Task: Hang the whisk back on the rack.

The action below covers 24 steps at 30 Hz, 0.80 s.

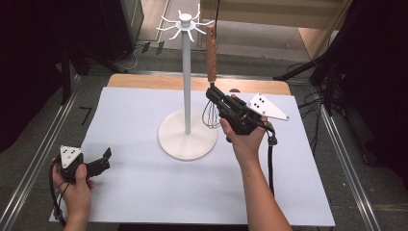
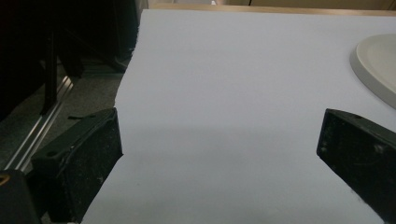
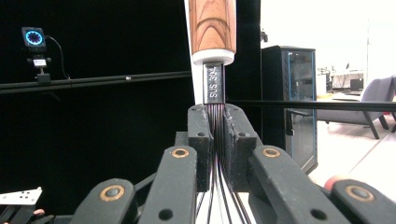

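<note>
A whisk with a wooden handle [image 1: 211, 48] and wire loops [image 1: 210, 114] hangs upright beside the white hook stand [image 1: 187, 86], its top up at the stand's hooks [image 1: 185, 24]. My right gripper [image 1: 215, 96] is shut on the whisk's wires just below the handle; in the right gripper view the whisk wires [image 3: 216, 122] are pinched between the jaws, under the steel collar [image 3: 214, 84]. My left gripper [image 1: 102, 161] rests low at the table's front left, open with nothing in it; in the left gripper view its fingers [image 2: 88, 163] stand wide apart over the white sheet.
The stand's round white base [image 1: 187, 134] sits mid-table on the white sheet [image 1: 144, 187]. The base's rim [image 2: 378, 65] lies ahead and right of the left gripper. Metal rails [image 1: 43, 144] run along both table sides, with dark stands and cables behind.
</note>
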Tool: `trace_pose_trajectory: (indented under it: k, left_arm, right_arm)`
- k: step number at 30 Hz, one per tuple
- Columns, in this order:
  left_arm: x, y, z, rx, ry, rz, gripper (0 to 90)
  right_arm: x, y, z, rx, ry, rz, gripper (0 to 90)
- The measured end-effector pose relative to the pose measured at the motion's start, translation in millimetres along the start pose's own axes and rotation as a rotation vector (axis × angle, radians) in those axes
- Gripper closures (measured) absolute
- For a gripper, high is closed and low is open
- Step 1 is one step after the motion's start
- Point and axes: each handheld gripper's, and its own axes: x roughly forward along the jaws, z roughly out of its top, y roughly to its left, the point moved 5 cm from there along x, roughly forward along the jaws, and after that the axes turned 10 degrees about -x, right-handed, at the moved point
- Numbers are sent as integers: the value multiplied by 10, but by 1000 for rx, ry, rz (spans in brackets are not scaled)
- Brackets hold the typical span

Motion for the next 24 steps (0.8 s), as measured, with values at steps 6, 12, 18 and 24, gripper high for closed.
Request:
trace_pose_trajectory:
  k: [6,12,18,24]
  left_arm:
    - [0,1,0,0,1,0,6]
    - [1,0,0,0,1,-1,6]
    - [0,0,0,0,1,-1,6]
    - [0,2,1,-1,0,1,6]
  right_arm:
    - [18,-4,-19,2,0,5,843]
    - [36,-10,-31,2,-4,4,843]
    - [55,-15,-47,-5,-14,0,843]
    - [78,-17,-60,-4,-19,4,843]
